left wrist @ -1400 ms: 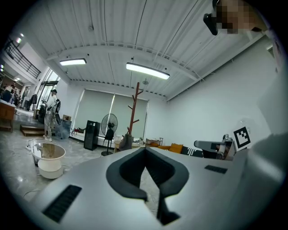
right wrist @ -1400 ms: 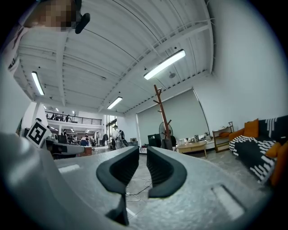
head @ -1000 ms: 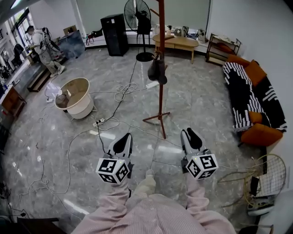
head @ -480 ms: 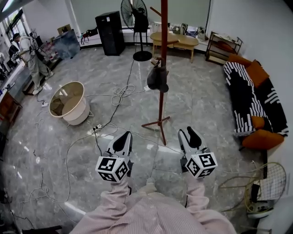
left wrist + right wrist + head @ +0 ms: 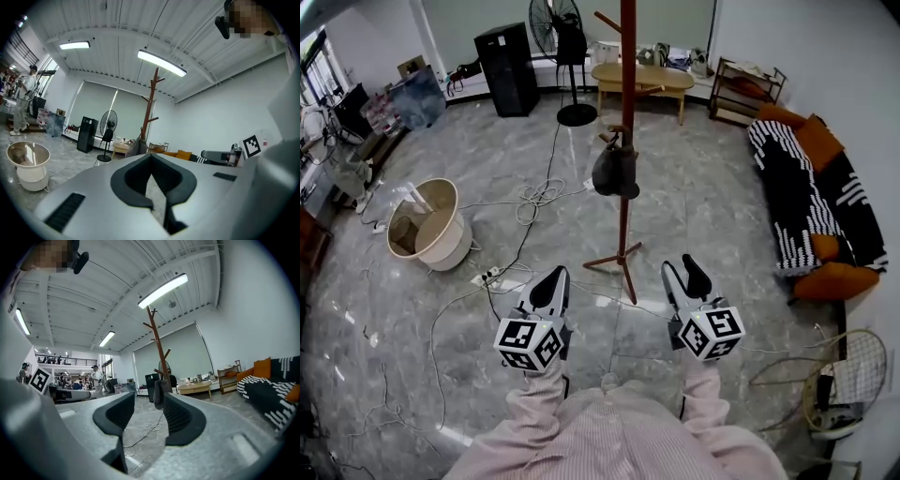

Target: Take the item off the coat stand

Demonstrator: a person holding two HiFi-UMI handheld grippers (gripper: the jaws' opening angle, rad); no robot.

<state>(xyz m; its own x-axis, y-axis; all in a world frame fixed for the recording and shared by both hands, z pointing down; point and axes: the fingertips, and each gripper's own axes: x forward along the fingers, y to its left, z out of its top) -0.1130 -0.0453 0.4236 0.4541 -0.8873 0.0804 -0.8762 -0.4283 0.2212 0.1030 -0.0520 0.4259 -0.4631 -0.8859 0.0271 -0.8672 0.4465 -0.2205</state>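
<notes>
**Nearing the coat stand, item not yet touched**

The dark fabric item (image 5: 616, 172), a bag or hat by its look, hangs from a peg partway up the red-brown coat stand (image 5: 624, 234). The stand is on the grey floor ahead of the person, well apart from both grippers. The right gripper (image 5: 686, 278) is held level, and its own view frames the item far off between its jaws. Those jaws have just been opening and stand wide apart with nothing in them, likely readied to take the item. The left gripper (image 5: 551, 287) has its jaws together and empty, probably a spare hand for now. Loose cables (image 5: 534, 195) on the floor near the stand's feet could snag a step.
</notes>
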